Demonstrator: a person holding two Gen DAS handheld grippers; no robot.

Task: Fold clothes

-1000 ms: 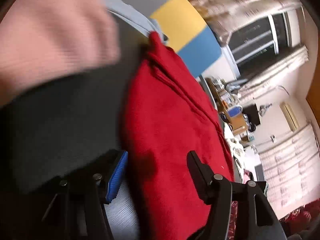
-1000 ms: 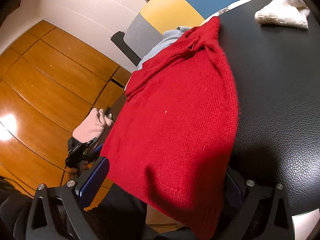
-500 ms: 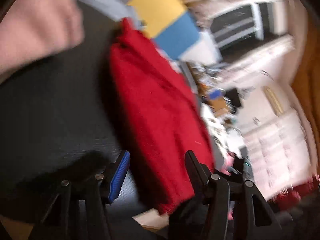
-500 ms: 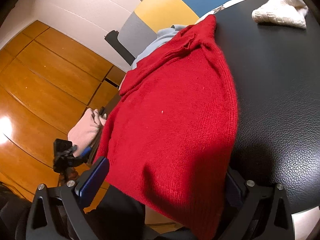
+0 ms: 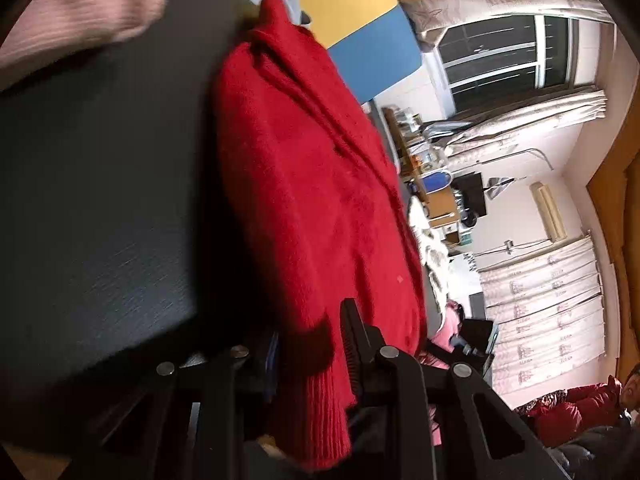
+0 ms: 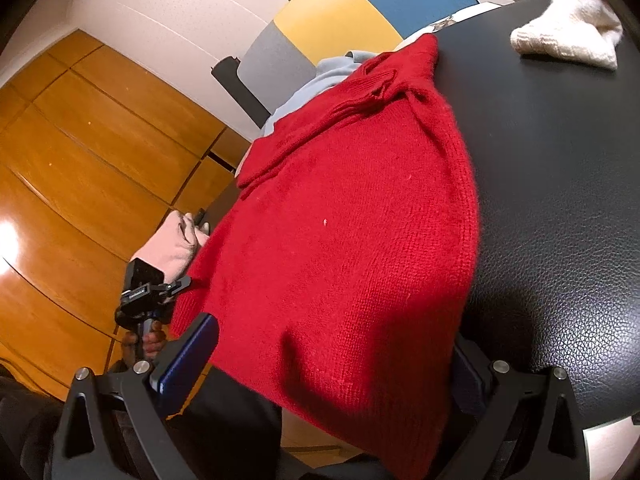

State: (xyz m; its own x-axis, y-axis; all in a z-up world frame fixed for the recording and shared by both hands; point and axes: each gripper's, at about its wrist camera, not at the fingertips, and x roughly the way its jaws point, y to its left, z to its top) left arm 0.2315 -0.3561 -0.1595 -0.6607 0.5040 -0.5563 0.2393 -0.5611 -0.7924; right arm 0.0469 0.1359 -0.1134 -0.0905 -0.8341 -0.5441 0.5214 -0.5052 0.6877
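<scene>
A red knit sweater (image 6: pixel 352 240) lies flat on the black table (image 6: pixel 560 208), its ribbed hem hanging over the near edge. In the left wrist view my left gripper (image 5: pixel 310 352) has its fingers drawn close on the hem corner of the sweater (image 5: pixel 320 208), with red fabric pinched between them. The right wrist view shows that same gripper (image 6: pixel 148 292) at the sweater's left hem corner. My right gripper (image 6: pixel 328 364) stands wide open at the other end of the hem, a blue-padded finger (image 6: pixel 188 356) on either side of the hanging cloth.
A pink garment (image 5: pixel 80 12) lies at the table's left end, a white knit piece (image 6: pixel 568 40) at the far right. A light blue garment (image 6: pixel 320 80) sits behind the sweater's collar. Beyond stand a grey-yellow-blue chair back (image 6: pixel 340 16) and wooden cabinets (image 6: pixel 80 140).
My left gripper swung onto the sweater's hem corner, and its fingers narrowed from wide open onto the fabric. The right gripper has barely moved and stays open.
</scene>
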